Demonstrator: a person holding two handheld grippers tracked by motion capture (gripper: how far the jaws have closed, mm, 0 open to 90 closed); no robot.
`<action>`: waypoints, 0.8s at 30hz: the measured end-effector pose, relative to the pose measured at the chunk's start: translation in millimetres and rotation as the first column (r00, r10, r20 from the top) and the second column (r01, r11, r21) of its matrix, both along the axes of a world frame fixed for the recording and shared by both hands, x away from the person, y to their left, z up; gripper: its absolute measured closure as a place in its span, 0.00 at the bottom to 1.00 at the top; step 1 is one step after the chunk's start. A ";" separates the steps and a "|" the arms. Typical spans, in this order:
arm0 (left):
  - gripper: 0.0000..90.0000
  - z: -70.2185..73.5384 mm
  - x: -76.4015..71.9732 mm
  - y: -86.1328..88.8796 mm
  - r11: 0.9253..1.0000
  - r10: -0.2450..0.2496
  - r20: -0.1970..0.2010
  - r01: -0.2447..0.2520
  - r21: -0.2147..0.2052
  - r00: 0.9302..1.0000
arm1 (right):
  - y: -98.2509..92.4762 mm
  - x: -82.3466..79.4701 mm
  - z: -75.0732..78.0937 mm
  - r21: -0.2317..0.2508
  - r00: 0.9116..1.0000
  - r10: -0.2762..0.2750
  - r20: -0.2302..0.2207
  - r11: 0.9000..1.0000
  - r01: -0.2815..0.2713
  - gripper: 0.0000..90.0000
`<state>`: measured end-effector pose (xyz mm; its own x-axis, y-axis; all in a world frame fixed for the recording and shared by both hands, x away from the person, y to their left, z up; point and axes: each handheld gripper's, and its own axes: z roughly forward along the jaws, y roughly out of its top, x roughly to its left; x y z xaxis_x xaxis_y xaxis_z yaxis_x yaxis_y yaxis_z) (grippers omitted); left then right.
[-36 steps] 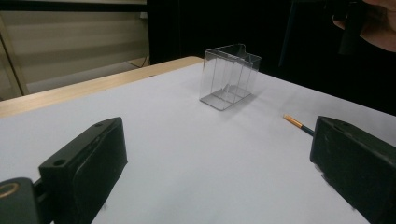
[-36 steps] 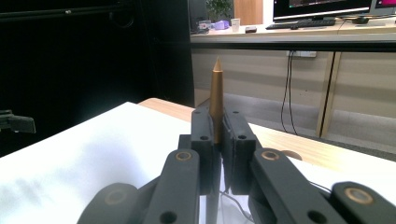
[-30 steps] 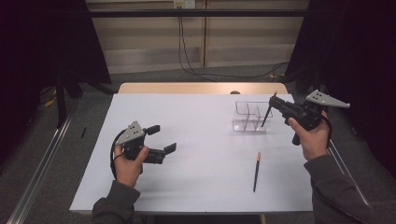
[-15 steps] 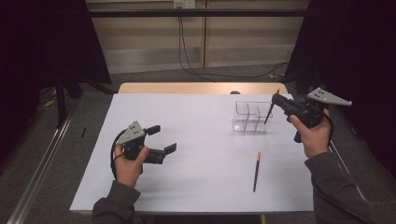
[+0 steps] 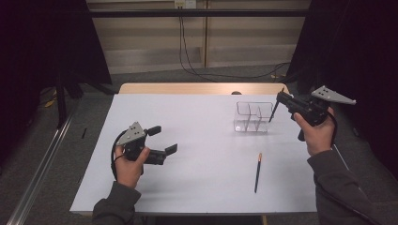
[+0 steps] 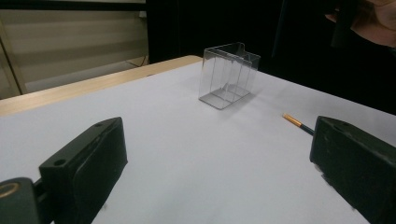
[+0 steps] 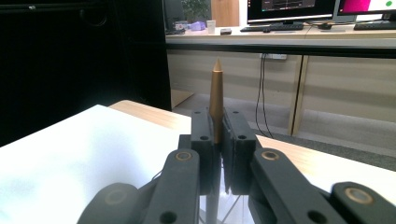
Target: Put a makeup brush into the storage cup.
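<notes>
A person sits at a white-covered table (image 5: 202, 122) with a claw in each hand, seen from above.

The right claw (image 5: 280, 99) is raised at the far right of the table, held just above and beside the right end of a clear plastic box (image 5: 254, 116) with upright dividers. Its jaws are pressed together on a pencil (image 5: 271, 112), which hangs at a slant from the claw with its lower end over the box's right compartment; whether it touches the box cannot be told. In the right gripper view, the same pencil (image 7: 216, 100) stands upright between the two black pads of that claw (image 7: 217, 133), its pointed tip rising above them.

The left claw (image 5: 162, 139) rests low over the near left part of the table, well apart from the box. Its jaws stand wide with nothing between them. In the left gripper view, its two pads (image 6: 91, 158) sit at either side of the picture, with bare white table between them and the clear box (image 6: 228, 74) farther off.

A second pencil (image 5: 257, 172), dark with an orange end, lies flat on the table nearer the person than the box, touched by neither claw.
</notes>
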<state>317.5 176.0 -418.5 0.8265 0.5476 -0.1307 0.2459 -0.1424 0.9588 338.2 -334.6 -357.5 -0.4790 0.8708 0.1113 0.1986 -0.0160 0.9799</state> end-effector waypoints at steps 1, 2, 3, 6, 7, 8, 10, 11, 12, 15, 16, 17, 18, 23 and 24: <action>0.04 0.0 0.1 0.0 1.000 -0.001 0.001 0.001 0.003 1.000 | -0.2 0.4 0.2 0.005 1.000 -0.004 0.001 1.000 0.004 0.94; 0.04 -0.5 0.7 -0.2 1.000 -0.014 0.002 0.014 -0.007 1.000 | -1.2 0.6 0.4 -0.002 1.000 -0.008 -0.002 1.000 0.008 0.94; 0.04 -0.5 0.9 0.2 1.000 -0.015 0.004 0.015 -0.003 1.000 | -1.9 1.1 0.4 -0.003 1.000 -0.009 0.001 1.000 0.009 0.94; 0.04 0.0 0.0 -0.5 1.000 -0.003 0.001 0.003 0.004 1.000 | -1.9 2.4 0.1 0.003 1.000 -0.011 0.002 1.000 0.011 0.94; 0.04 0.1 -0.1 -0.6 1.000 -0.001 0.000 0.001 0.003 1.000 | -1.8 3.2 0.1 0.001 1.000 -0.012 0.004 1.000 0.012 0.94; 0.04 0.1 0.0 -0.4 1.000 -0.003 0.001 0.003 0.003 1.000 | -1.9 3.6 0.3 -0.003 1.000 -0.014 0.003 1.000 0.014 0.94; 0.04 -0.7 0.5 -0.6 1.000 -0.013 -0.003 0.013 -0.002 1.000 | -1.3 5.1 0.5 -0.005 1.000 -0.020 0.001 1.000 0.020 0.94; 0.04 -0.5 0.2 -0.2 1.000 -0.007 -0.006 0.007 0.009 1.000 | -1.3 6.4 0.6 -0.006 1.000 -0.020 0.002 1.000 0.020 0.94; 0.04 -0.9 0.2 -0.3 1.000 -0.005 -0.006 0.005 0.007 1.000 | -0.9 7.4 0.5 -0.005 1.000 -0.023 0.003 1.000 0.023 0.94; 0.04 -1.1 0.2 0.1 1.000 -0.004 -0.005 0.004 0.005 1.000 | -0.6 11.0 0.3 -0.009 1.000 -0.022 0.002 1.000 0.022 0.94; 0.04 -1.0 -0.1 0.1 1.000 0.001 -0.004 -0.001 0.008 1.000 | -0.2 12.3 0.0 -0.008 1.000 -0.025 0.004 1.000 0.025 0.94; 0.04 -0.9 -0.1 0.2 1.000 0.002 -0.003 -0.002 0.009 1.000 | 0.2 13.6 -0.3 -0.005 1.000 -0.027 0.004 1.000 0.027 0.94; 0.04 -0.9 0.1 0.6 1.000 -0.002 -0.002 0.002 0.012 1.000 | 0.3 14.6 -0.5 -0.008 1.000 -0.027 0.003 1.000 0.027 0.94; 0.04 -1.9 0.3 1.3 1.000 0.008 -0.002 -0.008 0.007 1.000 | 1.7 20.3 -1.6 -0.011 0.999 -0.038 0.002 0.999 0.038 0.94; 0.04 -2.0 0.3 1.6 1.000 0.008 -0.003 -0.008 0.009 1.000 | 1.5 21.0 -1.8 -0.014 0.999 -0.039 0.001 0.999 0.039 0.94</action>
